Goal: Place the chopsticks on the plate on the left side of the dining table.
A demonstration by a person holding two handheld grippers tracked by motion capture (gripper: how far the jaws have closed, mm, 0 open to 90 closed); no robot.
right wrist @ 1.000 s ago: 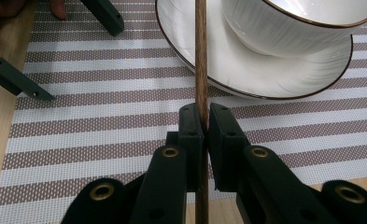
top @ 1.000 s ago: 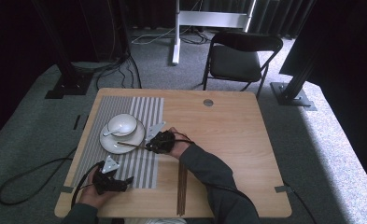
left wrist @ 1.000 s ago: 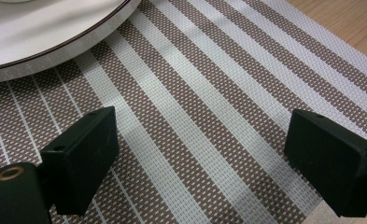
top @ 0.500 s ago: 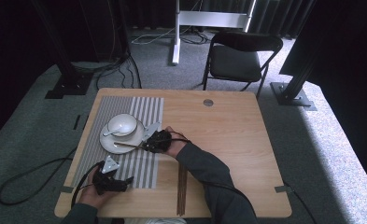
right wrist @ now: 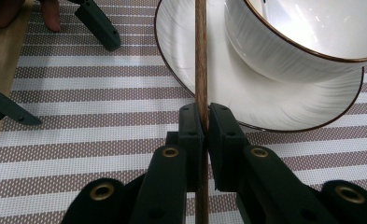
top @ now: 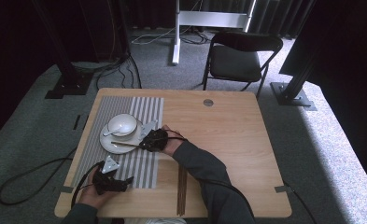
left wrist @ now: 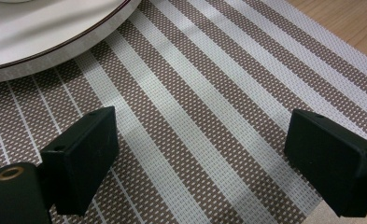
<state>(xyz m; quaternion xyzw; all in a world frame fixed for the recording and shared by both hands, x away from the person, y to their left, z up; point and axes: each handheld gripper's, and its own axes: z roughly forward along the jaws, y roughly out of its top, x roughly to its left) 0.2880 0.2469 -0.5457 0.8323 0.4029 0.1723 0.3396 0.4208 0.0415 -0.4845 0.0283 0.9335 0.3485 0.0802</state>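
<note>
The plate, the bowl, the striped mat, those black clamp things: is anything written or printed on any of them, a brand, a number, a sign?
No readable text anywhere.
Plate, bowl: plain white with a brown rim line.
Striped mat: woven stripes, no label.
Right gripper, shut on the chopstick, and left gripper: plain black, no marks.

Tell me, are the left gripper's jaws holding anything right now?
No, the left gripper has its jaws spread wide over the striped placemat, with nothing between them.
</note>
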